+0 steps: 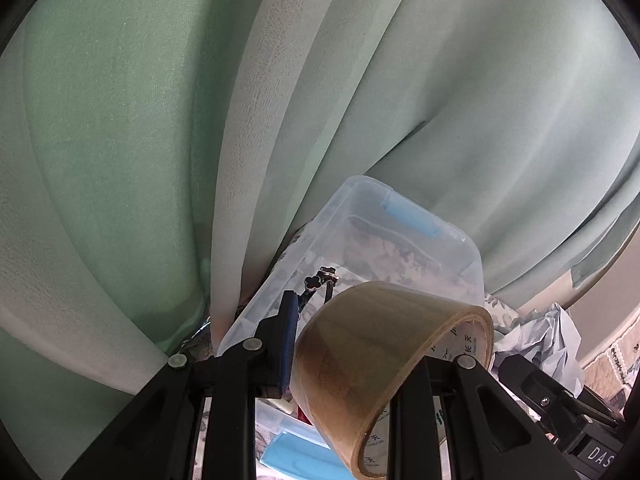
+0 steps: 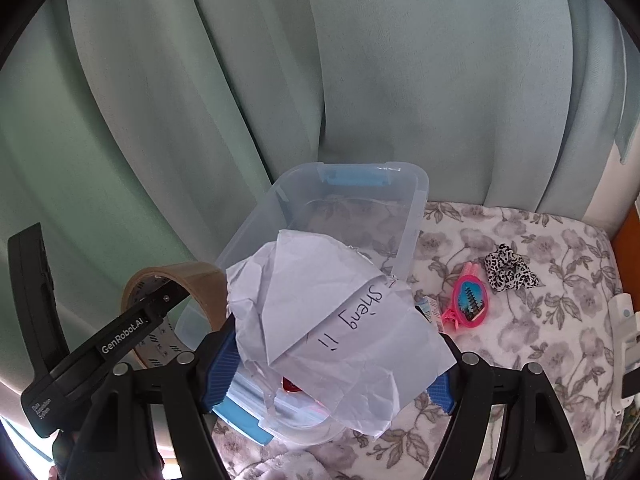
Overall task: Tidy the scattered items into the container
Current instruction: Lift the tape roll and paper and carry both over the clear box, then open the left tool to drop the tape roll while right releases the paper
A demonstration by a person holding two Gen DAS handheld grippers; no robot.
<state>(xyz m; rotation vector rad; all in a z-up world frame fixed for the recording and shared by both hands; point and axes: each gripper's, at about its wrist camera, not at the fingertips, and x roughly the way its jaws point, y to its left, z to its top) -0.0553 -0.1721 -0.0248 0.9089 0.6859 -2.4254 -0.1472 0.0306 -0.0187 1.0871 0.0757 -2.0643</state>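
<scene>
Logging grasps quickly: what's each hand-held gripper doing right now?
Left hand-held gripper: shut on the tape roll.
Right hand-held gripper: shut on the crumpled paper.

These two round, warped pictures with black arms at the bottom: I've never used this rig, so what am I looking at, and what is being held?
Each picture comes from a fisheye camera on a hand-held gripper, looking forward along its two black fingers. No robot arm is involved; a person carries one gripper in each hand.

In the left wrist view, the left gripper grips a roll of brown tape, raised over the clear plastic container.

In the right wrist view, the right gripper holds a crumpled sheet of paper with handwriting, also above the container.

Beside the container on the floral blanket lie a pink hair clip and a black-and-white scrunchie. A green curtain hangs behind.
</scene>
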